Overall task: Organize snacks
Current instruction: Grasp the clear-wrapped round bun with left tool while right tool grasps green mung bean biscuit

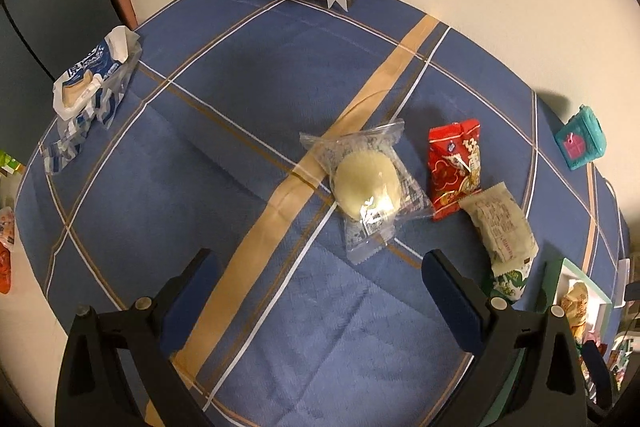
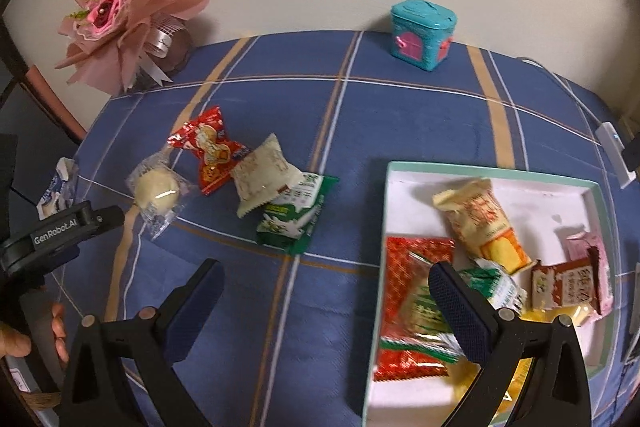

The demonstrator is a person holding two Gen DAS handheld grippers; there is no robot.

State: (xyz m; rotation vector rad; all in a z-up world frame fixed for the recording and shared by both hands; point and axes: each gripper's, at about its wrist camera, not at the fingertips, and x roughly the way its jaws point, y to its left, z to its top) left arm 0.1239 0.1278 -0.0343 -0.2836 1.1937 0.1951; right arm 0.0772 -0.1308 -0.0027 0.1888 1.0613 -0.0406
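Observation:
A round pale pastry in a clear wrapper (image 1: 366, 189) (image 2: 157, 190) lies on the blue plaid cloth beside a red snack packet (image 1: 454, 169) (image 2: 208, 155), a beige wrapped cake (image 1: 502, 227) (image 2: 266, 179) and a green-and-white packet (image 2: 294, 217). My left gripper (image 1: 320, 291) is open and empty, just short of the pastry. My right gripper (image 2: 328, 307) is open and empty, its right finger over the white box (image 2: 496, 173) with a mint rim, which holds several wrapped snacks.
A blue-and-white opened wrapper (image 1: 90, 83) lies at the table's far left. A pink bouquet (image 2: 120, 7) and a teal toy box (image 2: 422, 35) stand by the wall. The left gripper's body (image 2: 60, 227) shows at the right view's left edge.

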